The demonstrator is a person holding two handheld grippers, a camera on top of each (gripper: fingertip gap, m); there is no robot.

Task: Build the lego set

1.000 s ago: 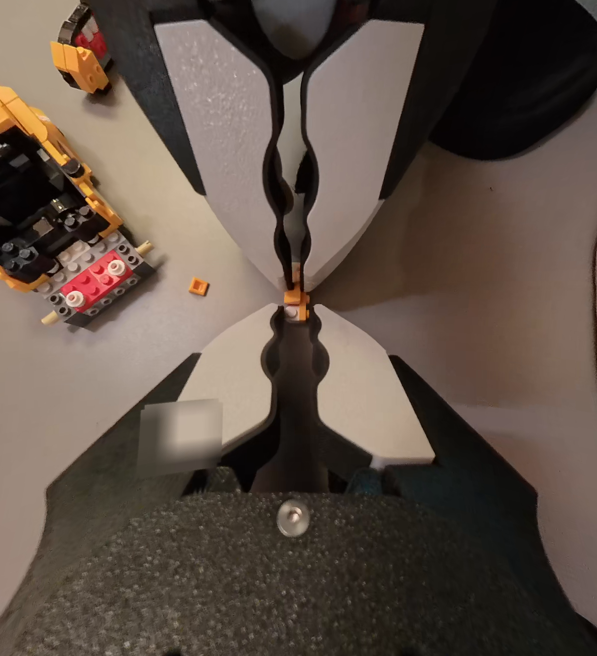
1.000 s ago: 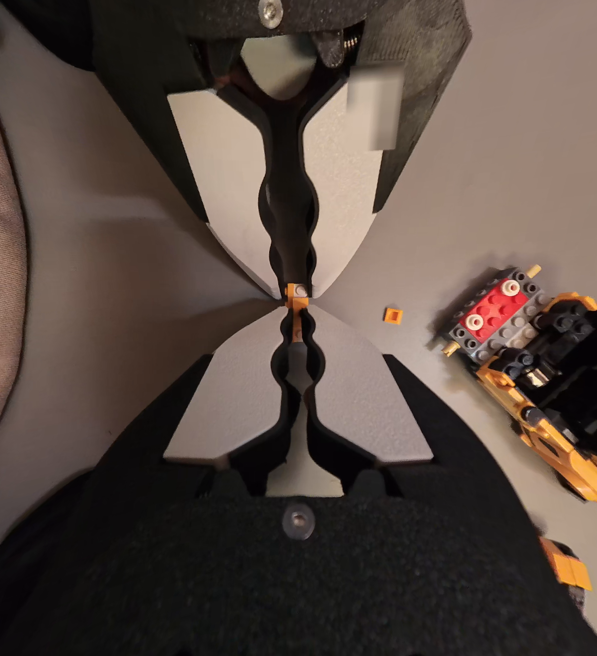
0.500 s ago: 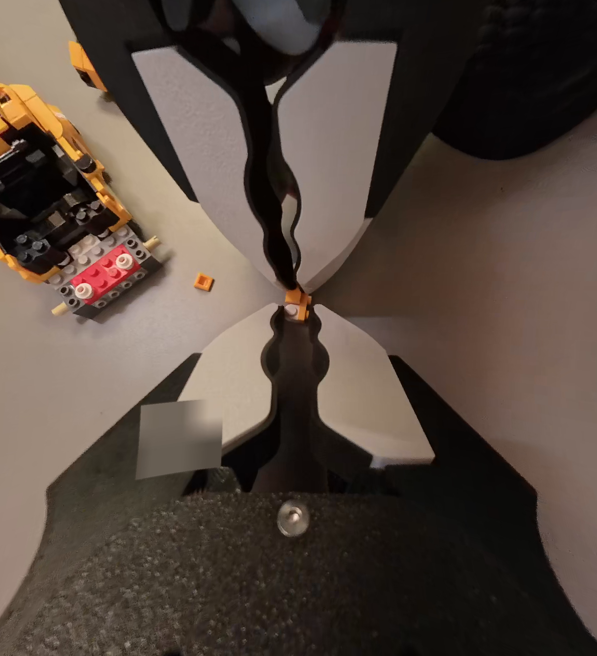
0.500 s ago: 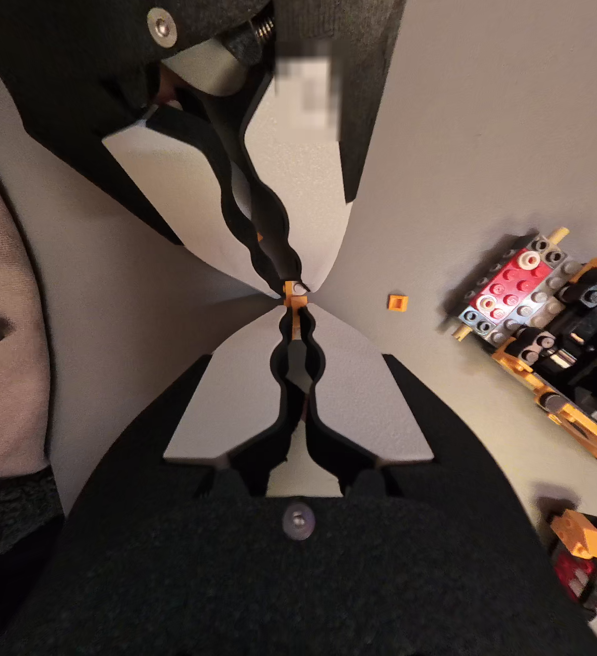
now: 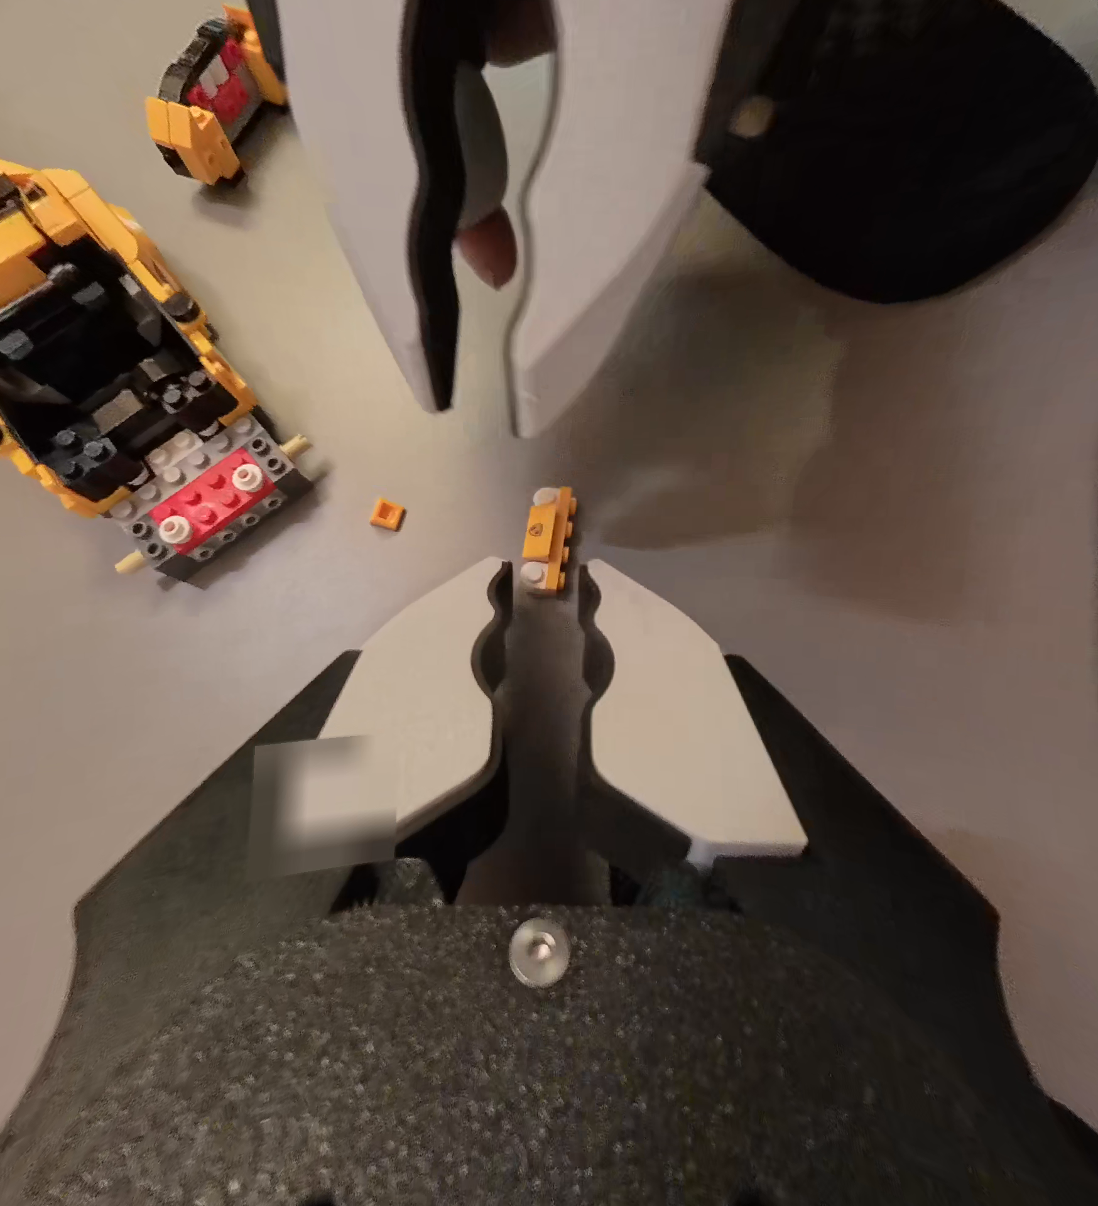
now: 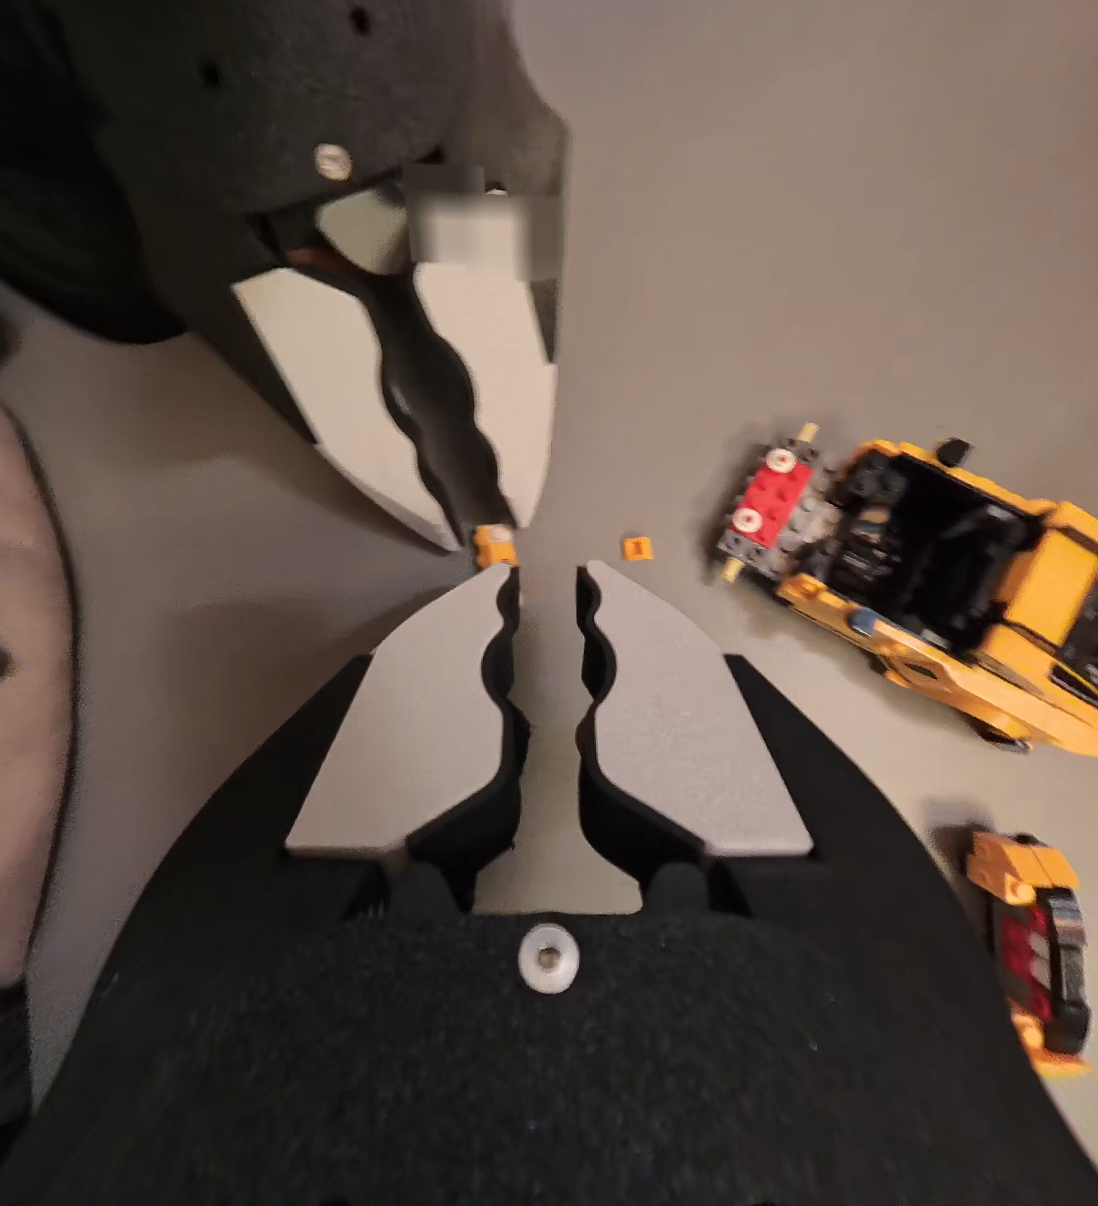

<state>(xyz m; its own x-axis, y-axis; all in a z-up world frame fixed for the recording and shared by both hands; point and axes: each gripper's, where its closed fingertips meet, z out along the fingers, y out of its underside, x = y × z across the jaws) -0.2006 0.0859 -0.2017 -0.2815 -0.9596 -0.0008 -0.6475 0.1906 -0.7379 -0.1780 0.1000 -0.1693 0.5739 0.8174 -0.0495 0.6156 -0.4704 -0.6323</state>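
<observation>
The yellow car (image 5: 70,339) runs off the left edge; the right gripper (image 5: 478,417) shows blurred

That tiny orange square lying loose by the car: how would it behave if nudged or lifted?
The orange square lies flat and looks thin, so it would probably slide on the smooth table rather than roll or tip. It looks like rigid plastic, likely light, and its low edges may be hard to pinch.

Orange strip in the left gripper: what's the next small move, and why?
Probably carry the orange strip toward the yellow car, to its exposed red-and-grey end. The left gripper alone pinches it; the right gripper is open and empty, apart from it.
</observation>
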